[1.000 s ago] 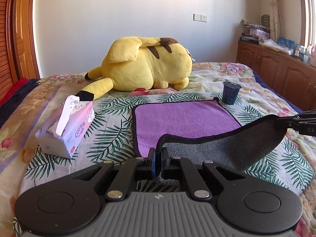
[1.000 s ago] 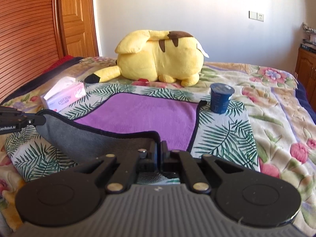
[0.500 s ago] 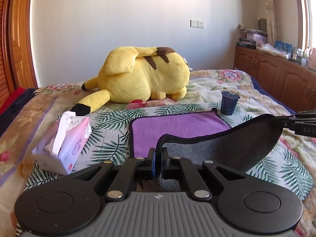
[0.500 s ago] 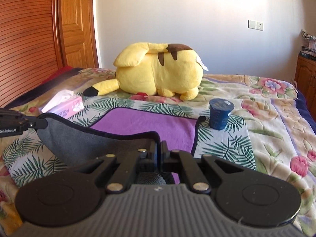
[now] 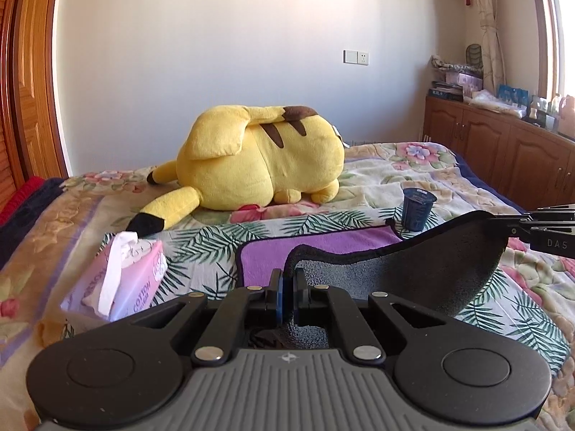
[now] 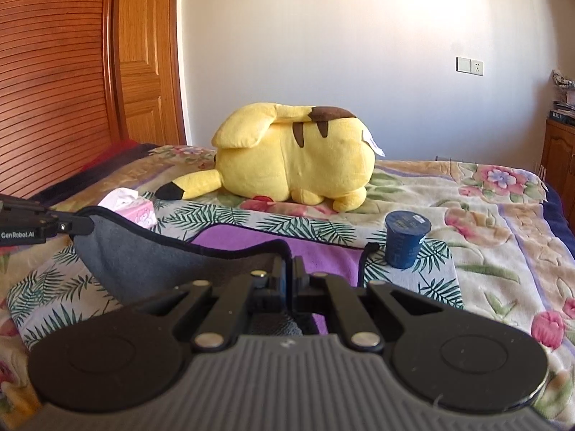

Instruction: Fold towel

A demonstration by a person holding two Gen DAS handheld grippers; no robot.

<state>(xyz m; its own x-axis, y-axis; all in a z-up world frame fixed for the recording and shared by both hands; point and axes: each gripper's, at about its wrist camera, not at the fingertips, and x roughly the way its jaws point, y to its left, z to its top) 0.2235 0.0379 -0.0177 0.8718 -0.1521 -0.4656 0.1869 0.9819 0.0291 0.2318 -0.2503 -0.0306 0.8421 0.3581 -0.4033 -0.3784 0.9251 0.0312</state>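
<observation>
The towel [image 5: 323, 248] is purple on top and grey underneath with a dark hem, and its far part lies flat on the bed. My left gripper [image 5: 287, 280] is shut on the near left corner. My right gripper [image 6: 288, 269] is shut on the near right corner. Both hold the near edge lifted, so the grey underside [image 5: 424, 273] hangs between them. The right gripper shows at the right edge of the left wrist view [image 5: 503, 221]. The left gripper shows at the left edge of the right wrist view [image 6: 84, 224]. The towel in the right wrist view [image 6: 258, 248] lies purple beyond the raised grey edge.
A big yellow plush toy [image 5: 258, 165] lies beyond the towel. A dark blue cup [image 5: 417, 208] stands by the towel's far right corner. A pink tissue pack [image 5: 122, 280] lies to the left. Wooden cabinets [image 5: 503, 151] line the right wall and a wooden wardrobe [image 6: 54, 89] the left.
Both grippers have risen and drawn back with the towel's near edge, lifting more grey underside off the bed. Less purple surface shows flat.
</observation>
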